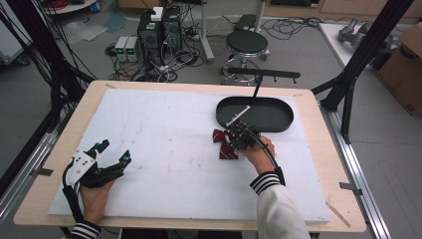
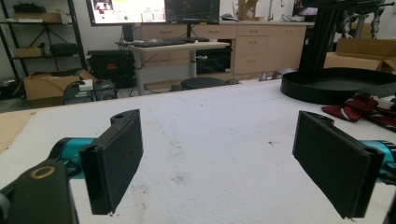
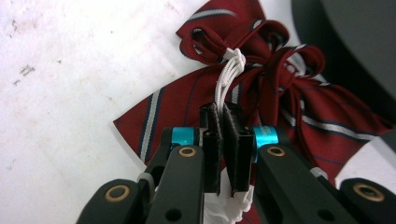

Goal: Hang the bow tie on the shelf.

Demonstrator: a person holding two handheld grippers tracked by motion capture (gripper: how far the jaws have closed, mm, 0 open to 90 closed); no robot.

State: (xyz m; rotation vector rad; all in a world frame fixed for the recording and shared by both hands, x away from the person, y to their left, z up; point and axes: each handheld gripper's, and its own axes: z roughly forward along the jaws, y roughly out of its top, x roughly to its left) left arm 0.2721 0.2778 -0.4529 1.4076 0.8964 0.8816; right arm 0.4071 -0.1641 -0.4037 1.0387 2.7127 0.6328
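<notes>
The left hand-held gripper (image 1: 111, 152) rested spread and empty, well apart from the tray (image 1: 278, 124). Nearer the tray, the right hand-held gripper (image 3: 223, 114) pinched the bow tie's (image 3: 280, 93) white cord (image 3: 227, 77) (grasp apparently secured); next, probably lifting it into the tray.

You will find no writing, label, brand, number or sign that can be read here. The monitor (image 2: 128, 10) behind the table in the left gripper view shows coloured panels, but its text is too small to make out.
</notes>
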